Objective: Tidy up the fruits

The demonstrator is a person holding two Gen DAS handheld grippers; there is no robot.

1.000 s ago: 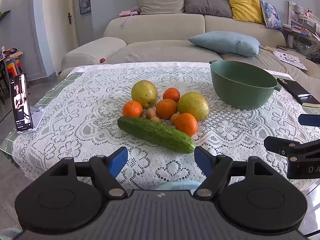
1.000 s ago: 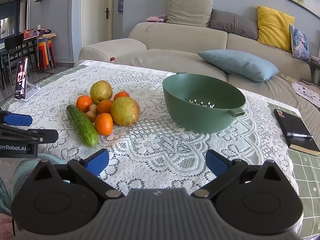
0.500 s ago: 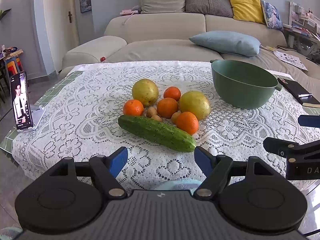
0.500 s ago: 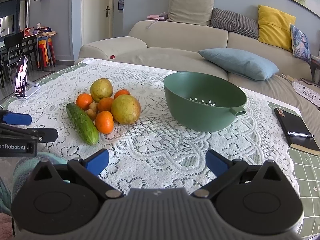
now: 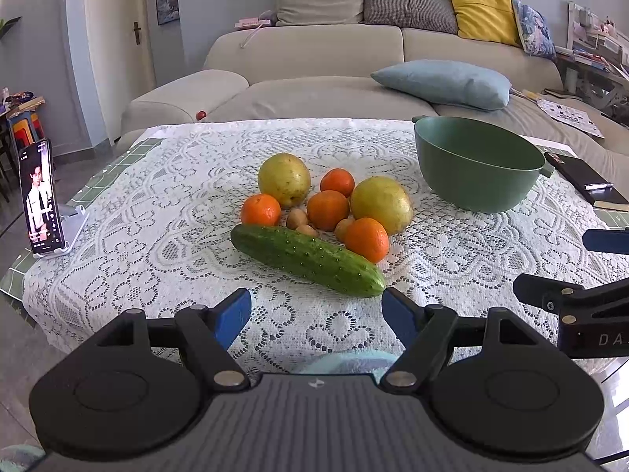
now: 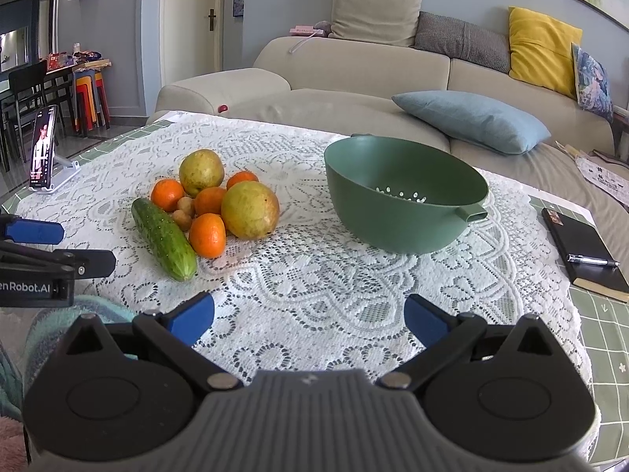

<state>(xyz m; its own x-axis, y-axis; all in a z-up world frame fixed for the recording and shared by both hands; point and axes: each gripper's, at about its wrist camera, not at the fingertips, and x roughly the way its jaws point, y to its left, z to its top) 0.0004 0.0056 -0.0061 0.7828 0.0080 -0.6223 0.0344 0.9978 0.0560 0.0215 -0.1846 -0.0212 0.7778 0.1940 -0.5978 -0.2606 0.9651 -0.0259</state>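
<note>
— Where the lace cloth (image 5: 157,212) covers the counter, how does the fruit lie relative to each tool?

— A cucumber (image 5: 306,260) lies crosswise just ahead of the left tool (image 5: 316,310), its near end close to the right-hand fingertip but not touching. Behind it huddle four tangerines (image 5: 366,239), two large yellow-green fruits (image 5: 284,179) and a few small brown ones (image 5: 297,218), all touching or nearly so. From the right tool (image 6: 308,316) the pile sits ahead and to the left.

— What else is around?

— A green colander (image 6: 405,196) stands upright to the right of the pile, apart from it, nothing visible inside. A black notebook (image 6: 585,251) with a pen (image 6: 593,261) on it lies at the counter's right edge; a phone on a stand (image 5: 41,196) sits at the left edge. A sofa (image 5: 314,59) with a blue pillow (image 5: 444,82) lies beyond. Only the cucumber lies between the left tool and the round fruits.

— And the tools?

— Both are spread wide, released, gripping nothing, blue pads (image 5: 236,314) above the cloth.
</note>
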